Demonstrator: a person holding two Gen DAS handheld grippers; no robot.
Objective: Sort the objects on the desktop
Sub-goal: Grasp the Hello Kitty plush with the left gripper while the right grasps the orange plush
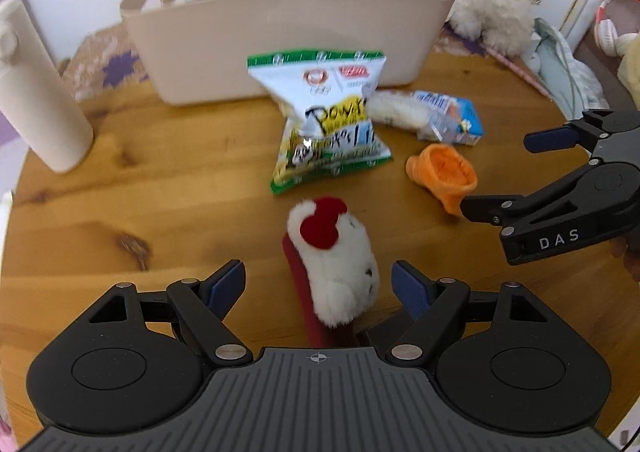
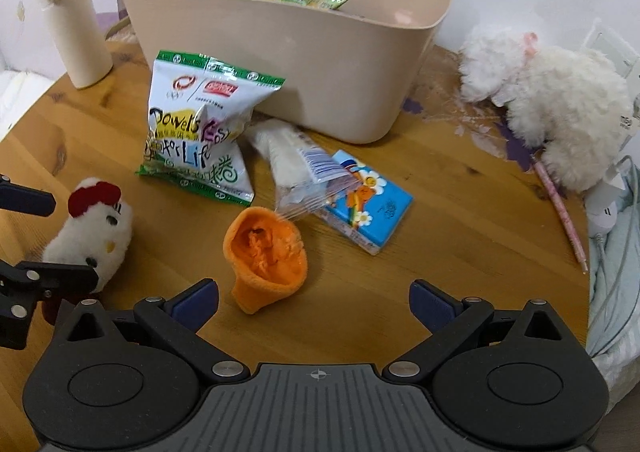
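Both claws are spread wide and grip nothing. The left gripper (image 1: 318, 284) sits at the bottom centre of its view with a white plush toy (image 1: 336, 260), topped by a red bow, lying between its open jaws but not touching either blue pad. The right gripper (image 2: 314, 302) is at the bottom of its own view, with an orange sock (image 2: 266, 256) just ahead of its left finger.

The step in hand looks like picking up the loose items to drop them in the beige bin (image 2: 280, 51), which stands at the upper centre of both views and already holds a green packet. The likely next move is for the left claw to close on the plush toy, then lift it over the bin's rim.

Still on the wooden table (image 2: 460, 252) in mid-frame are a snack bag (image 2: 200, 131), a clear-wrapped white roll (image 2: 288, 155) and a blue carton (image 2: 368, 203).

The bin's contents are mostly hidden by its wall. A red piece under the plush toy is partly covered, so I cannot tell what it is. The left view is blurred, and print on the bag is hard to read
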